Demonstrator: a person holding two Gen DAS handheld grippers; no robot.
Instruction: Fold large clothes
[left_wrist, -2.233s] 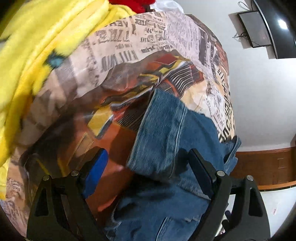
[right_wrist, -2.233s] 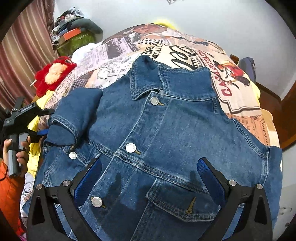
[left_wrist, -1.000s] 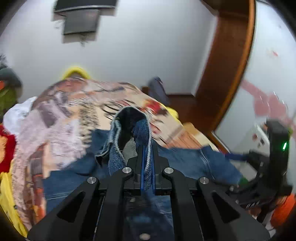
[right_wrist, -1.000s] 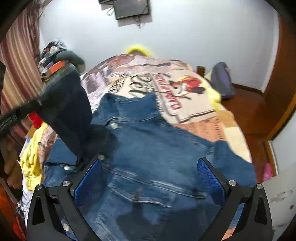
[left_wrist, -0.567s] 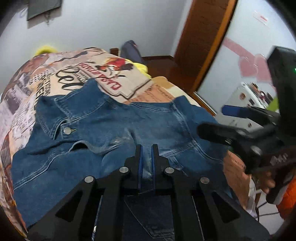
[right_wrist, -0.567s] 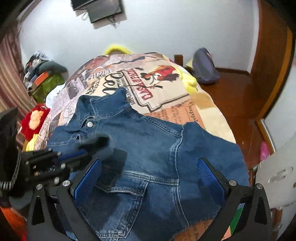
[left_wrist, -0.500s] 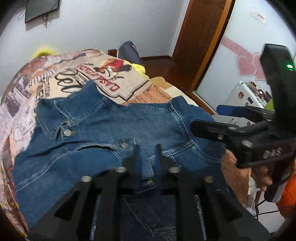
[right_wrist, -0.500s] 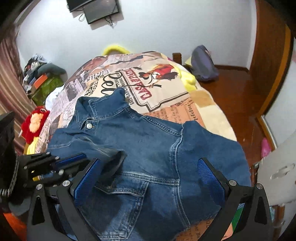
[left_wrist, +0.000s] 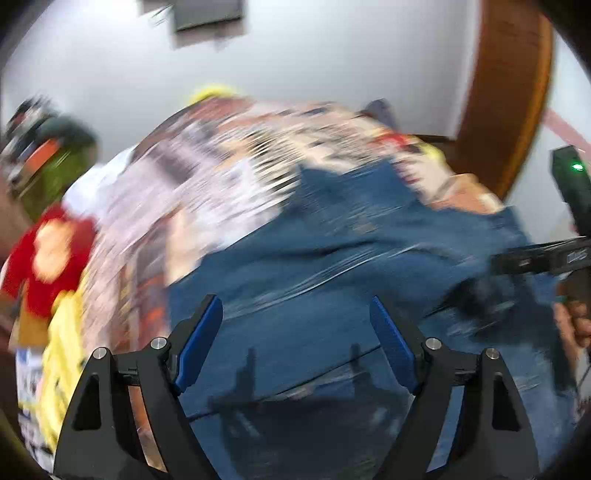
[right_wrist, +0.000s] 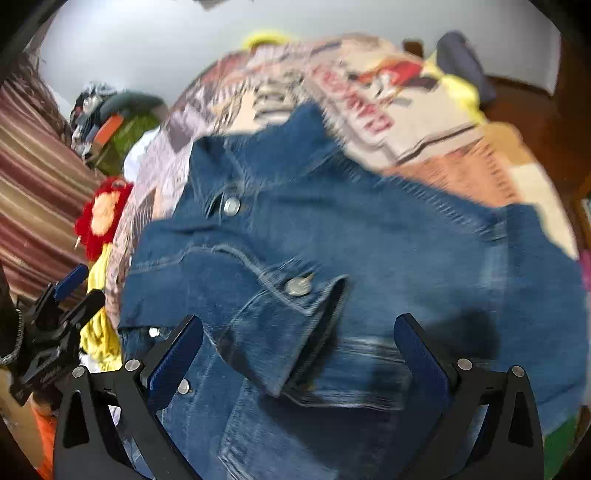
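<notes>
A blue denim jacket (right_wrist: 369, 236) lies front up on the bed, collar at the far end. Its left sleeve (right_wrist: 258, 306) is folded across the chest, cuff button showing. The jacket fills the blurred left wrist view (left_wrist: 314, 295). My left gripper (left_wrist: 295, 343) is open and empty above the denim; it also shows at the left edge of the right wrist view (right_wrist: 66, 295). My right gripper (right_wrist: 295, 350) is open and empty just above the folded cuff; it also shows at the right edge of the left wrist view (left_wrist: 535, 258).
The bed has a newspaper-print cover (right_wrist: 369, 96). A red plush toy (right_wrist: 103, 214) and yellow blanket (right_wrist: 99, 325) lie at the bed's left. A striped curtain (right_wrist: 33, 184) hangs at the left. A wooden door (left_wrist: 506, 92) stands at the right.
My left gripper let go of the sleeve, opened and pulled back to the left. The sleeve now lies folded across the jacket front. My right gripper moved closer over the cuff.
</notes>
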